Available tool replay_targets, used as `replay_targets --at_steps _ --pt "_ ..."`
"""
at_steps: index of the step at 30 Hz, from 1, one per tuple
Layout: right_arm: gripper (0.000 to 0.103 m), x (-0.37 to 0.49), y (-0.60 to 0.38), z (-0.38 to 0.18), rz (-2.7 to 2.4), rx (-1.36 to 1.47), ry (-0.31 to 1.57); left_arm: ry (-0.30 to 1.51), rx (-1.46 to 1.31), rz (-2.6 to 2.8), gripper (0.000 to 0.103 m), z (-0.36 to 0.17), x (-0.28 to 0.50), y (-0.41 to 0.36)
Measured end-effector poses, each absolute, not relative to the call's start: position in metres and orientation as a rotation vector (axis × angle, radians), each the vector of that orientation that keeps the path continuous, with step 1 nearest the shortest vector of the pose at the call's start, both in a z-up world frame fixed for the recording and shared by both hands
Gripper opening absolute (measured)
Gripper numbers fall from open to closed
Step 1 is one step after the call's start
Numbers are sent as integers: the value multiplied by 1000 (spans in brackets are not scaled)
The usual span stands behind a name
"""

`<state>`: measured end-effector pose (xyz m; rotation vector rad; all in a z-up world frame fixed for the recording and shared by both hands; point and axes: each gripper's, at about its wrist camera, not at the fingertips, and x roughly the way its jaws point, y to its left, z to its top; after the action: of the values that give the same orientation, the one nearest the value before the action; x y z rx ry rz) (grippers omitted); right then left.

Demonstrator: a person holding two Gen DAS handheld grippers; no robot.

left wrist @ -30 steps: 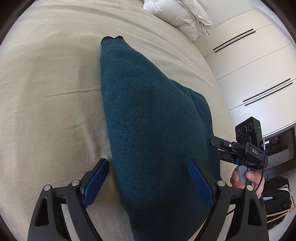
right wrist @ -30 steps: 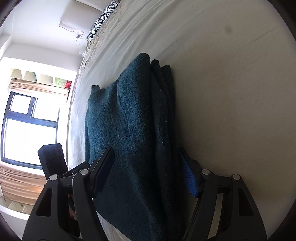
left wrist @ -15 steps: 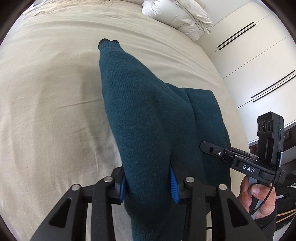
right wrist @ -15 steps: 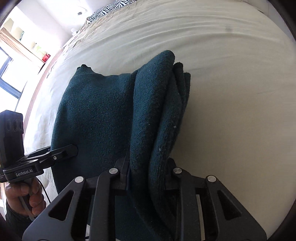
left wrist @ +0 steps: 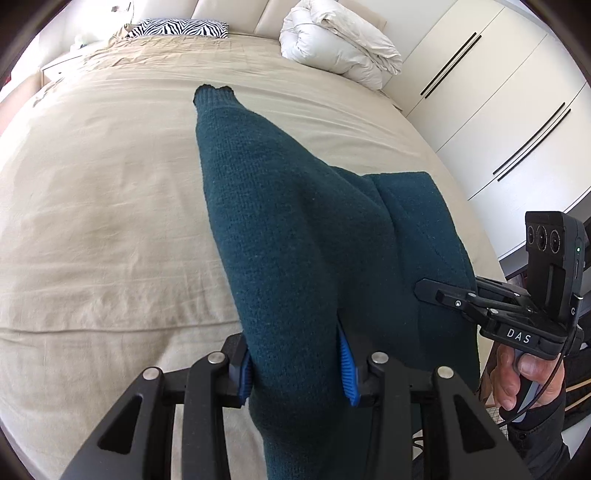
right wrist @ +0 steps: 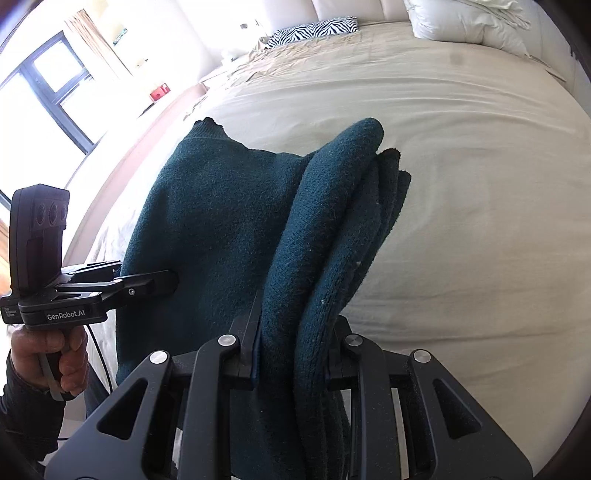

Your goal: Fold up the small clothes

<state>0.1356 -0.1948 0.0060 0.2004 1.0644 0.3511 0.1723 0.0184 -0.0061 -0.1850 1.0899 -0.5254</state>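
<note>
A dark teal knitted sweater (left wrist: 295, 229) lies folded lengthwise on a beige bed (left wrist: 92, 221), its near end lifted off the sheet. My left gripper (left wrist: 297, 369) is shut on the sweater's near left edge, blue pads pressing the knit from both sides. In the right wrist view my right gripper (right wrist: 295, 354) is shut on the thick stacked layers of the same sweater (right wrist: 221, 214) at its right edge. Each view shows the other gripper at the side, held by a hand: the right one (left wrist: 443, 295) and the left one (right wrist: 162, 282).
A white duvet (left wrist: 340, 44) is bunched at the head of the bed, beside a zebra-print pillow (left wrist: 177, 27). White wardrobe doors (left wrist: 498, 110) stand along the bed's right side. A window (right wrist: 44, 92) is on the left wall.
Both grippers closed on the sweater's near end, then lifted and carried it toward the head of the bed. The right gripper rolled upright, and the headboard and pillows came into view.
</note>
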Motion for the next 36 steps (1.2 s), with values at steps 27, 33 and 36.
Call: replay_targets --at_steps 27,33,36 --pt "52 77 -240 -124 354 703 1104 1062 -359 -433 67 -104 101 90" --pt "52 46 -258 -76 95 532 987 816 -214 -296 87 -53 58 98" --pt "53 19 -250 -30 6 375 852 618 -84 -192 103 -13 26 95"
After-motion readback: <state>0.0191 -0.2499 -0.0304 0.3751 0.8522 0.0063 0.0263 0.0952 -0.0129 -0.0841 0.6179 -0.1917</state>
